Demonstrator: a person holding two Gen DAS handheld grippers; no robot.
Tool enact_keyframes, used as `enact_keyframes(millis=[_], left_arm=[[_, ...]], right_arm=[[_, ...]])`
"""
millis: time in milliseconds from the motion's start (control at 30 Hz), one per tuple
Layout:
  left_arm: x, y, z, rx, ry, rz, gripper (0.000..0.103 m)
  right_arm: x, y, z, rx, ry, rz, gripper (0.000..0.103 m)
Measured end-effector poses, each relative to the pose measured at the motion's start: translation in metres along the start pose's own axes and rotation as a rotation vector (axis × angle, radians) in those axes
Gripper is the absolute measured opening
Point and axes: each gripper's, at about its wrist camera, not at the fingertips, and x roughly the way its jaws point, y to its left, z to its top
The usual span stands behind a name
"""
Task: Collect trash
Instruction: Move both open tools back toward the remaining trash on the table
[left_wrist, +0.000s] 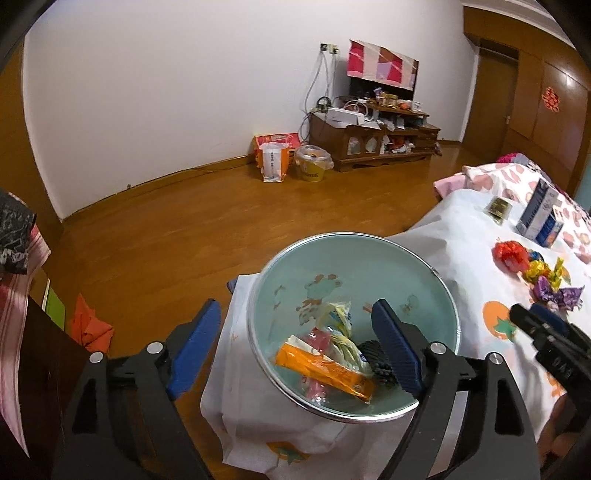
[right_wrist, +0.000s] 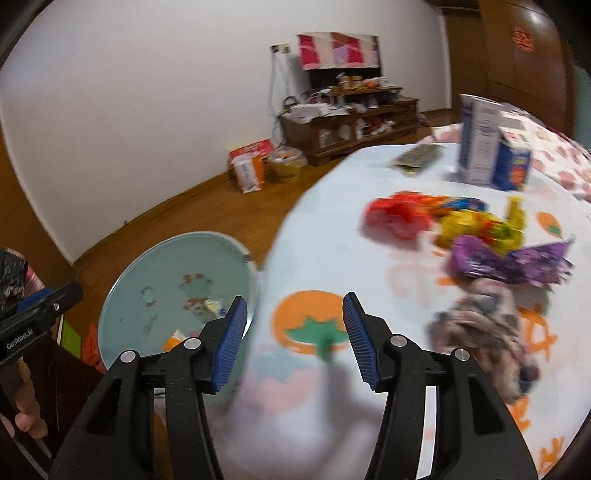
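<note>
At the edge of the cloth-covered table, here is what I see.

My left gripper (left_wrist: 295, 343): the jaws stand wide apart and hold nothing. It hangs over the near rim of the bowl; one blue pad sits outside the rim, the other over the inside.

My right gripper (right_wrist: 295, 339): the jaws stand apart, nothing between them. It hangs above the tablecloth (right_wrist: 332, 406), over an orange fruit print. This view is blurred.

Bowl (left_wrist: 369, 254): pale green, round, with a metal rim, resting on a draped corner of the cloth just beside the table's edge.

Trash in the bowl: an orange packet (left_wrist: 325, 369), a yellow-and-white wrapper (left_wrist: 338, 321), a pink piece half under the orange packet, and a dark ridged object (left_wrist: 376, 358) touching my inner pad's side.

Trash on the table: a red wrapper (right_wrist: 395, 218), a yellow wrapper (right_wrist: 476, 229) and a purple wrapper (right_wrist: 509, 262) lie bunched together, touching. A crumpled greyish wad (right_wrist: 484, 328) lies just beside the purple one, near my right pad.

Carton (right_wrist: 491, 147): blue and white, upright, further back.

Dark sachet (right_wrist: 417, 157): flat, near the carton.
</note>
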Motion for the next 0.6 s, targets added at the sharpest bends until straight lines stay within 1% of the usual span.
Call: enact_keyframes(millis=[33,167,300,333,400,467,600], left_arm=[[-0.002,-0.004,0.000,0.004,0.000,0.000,0.087],[-0.008,-0.016,-0.002,0.021,-0.001,-0.019,0.088],[-0.015,-0.030,-0.003,0.048,-0.005,-0.037,0.090],[-0.017,-0.035,-0.004,0.058,-0.006,-0.045,0.091],[-0.019,-0.044,-0.005,0.076,-0.008,-0.054,0.092],[-0.023,-0.052,-0.007,0.096,-0.011,-0.065,0.093],[-0.025,-0.069,-0.013,0.136,0.000,-0.081,0.094]], right_arm=[[-0.003,-0.006,0.000,0.013,-0.004,-0.007,0.054],[-0.021,-0.037,-0.001,0.080,-0.031,-0.044,0.054],[-0.043,-0.065,-0.006,0.121,-0.061,-0.079,0.054],[-0.048,-0.072,-0.006,0.134,-0.068,-0.085,0.055],[-0.058,-0.087,-0.008,0.166,-0.082,-0.099,0.060],[-0.069,-0.103,-0.012,0.197,-0.095,-0.125,0.061],[-0.074,-0.132,-0.018,0.250,-0.082,-0.155,0.062]])
